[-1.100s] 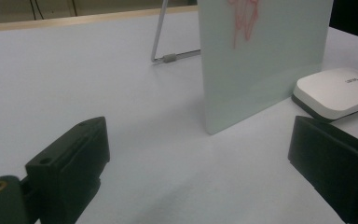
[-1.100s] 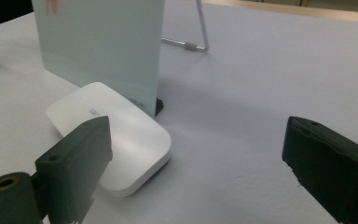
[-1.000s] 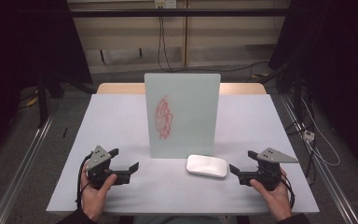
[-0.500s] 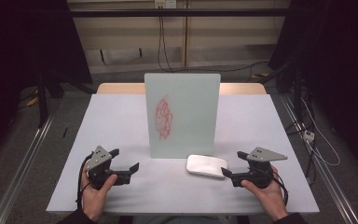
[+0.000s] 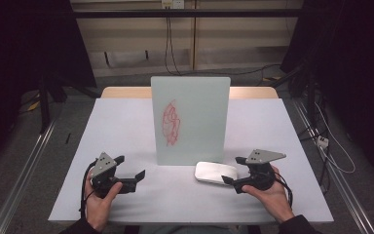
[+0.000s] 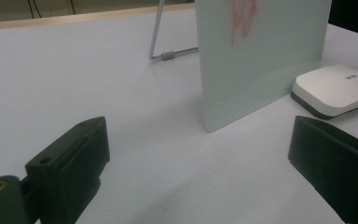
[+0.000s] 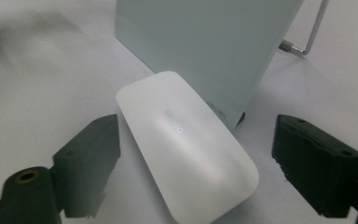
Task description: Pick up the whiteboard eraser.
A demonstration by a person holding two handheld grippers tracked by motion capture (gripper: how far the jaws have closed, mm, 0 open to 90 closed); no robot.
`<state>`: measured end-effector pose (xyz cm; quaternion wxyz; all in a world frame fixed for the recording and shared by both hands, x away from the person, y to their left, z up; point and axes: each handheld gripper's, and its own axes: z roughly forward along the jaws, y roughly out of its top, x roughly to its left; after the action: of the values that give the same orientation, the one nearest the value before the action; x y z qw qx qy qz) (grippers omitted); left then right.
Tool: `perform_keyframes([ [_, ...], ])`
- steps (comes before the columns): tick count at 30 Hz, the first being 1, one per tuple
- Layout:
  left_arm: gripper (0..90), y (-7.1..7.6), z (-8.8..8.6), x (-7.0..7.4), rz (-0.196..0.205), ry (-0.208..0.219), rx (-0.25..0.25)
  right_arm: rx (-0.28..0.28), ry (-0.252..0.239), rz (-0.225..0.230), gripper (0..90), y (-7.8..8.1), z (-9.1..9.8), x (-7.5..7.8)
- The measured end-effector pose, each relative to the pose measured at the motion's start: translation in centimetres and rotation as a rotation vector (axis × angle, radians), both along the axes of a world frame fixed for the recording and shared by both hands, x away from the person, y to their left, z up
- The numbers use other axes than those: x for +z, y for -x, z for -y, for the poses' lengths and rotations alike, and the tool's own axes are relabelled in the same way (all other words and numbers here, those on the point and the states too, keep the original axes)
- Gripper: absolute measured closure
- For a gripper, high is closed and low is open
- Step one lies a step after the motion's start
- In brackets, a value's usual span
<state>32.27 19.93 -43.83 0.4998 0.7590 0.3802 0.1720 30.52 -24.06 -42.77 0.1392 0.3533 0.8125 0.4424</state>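
White and rounded, the board eraser [image 7: 184,144] lies flat on the surface [image 5: 126,126] at the foot of the scribbled whiteboard [image 5: 191,119]. The right tongs [image 5: 230,181] have just been closing around it without gripping; the left tongs [image 5: 135,176] gape empty. Lifting and wiping remain.

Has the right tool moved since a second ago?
Yes. The right tool has slid left toward the white eraser, its jaws closing either side without gripping.

A smooth, softly glossy white plastic eraser [image 7: 186,149] lies on a matt pale counter [image 5: 126,126]. The upright frosted board [image 5: 191,119] looks smooth, propped by a shiny metal stand [image 6: 161,44]. Gripper fingers [image 6: 70,161] are matt black plastic.
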Motion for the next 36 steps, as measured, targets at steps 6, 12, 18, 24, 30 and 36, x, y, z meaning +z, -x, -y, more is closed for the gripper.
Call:
perform_keyframes([
  [6, 5.2, 0.0, 0.0, 0.0, 0.0, 0.001, 0.002, 0.047, 0.057, -0.007, 17.2, -1.2, -0.9, 0.1],
  [12, 5.2, 0.0, 0.1, -0.1, -0.002, -0.003, -0.006, 0.09, 0.117, -0.021, 15.7, -1.9, -1.9, 0.1],
  [18, 5.2, 0.0, 0.1, -0.1, -0.004, -0.007, -0.007, 0.157, 0.16, -0.054, 15.5, -2.9, -2.8, 0.0],
  [24, 5.2, 0.0, 0.1, -0.1, -0.007, -0.002, -0.01, 0.207, 0.184, -0.083, 20.0, -3.9, -3.2, -0.3],
  [30, 5.2, 0.0, 0.2, -0.2, -0.006, -0.005, -0.005, 0.271, 0.244, -0.1, 23.7, -4.3, -4.0, -0.7],
  [36, 5.2, 0.0, 0.2, -0.1, -0.008, -0.003, -0.011, 0.325, 0.274, -0.138, 25.6, -4.9, -4.5, -1.1],
])
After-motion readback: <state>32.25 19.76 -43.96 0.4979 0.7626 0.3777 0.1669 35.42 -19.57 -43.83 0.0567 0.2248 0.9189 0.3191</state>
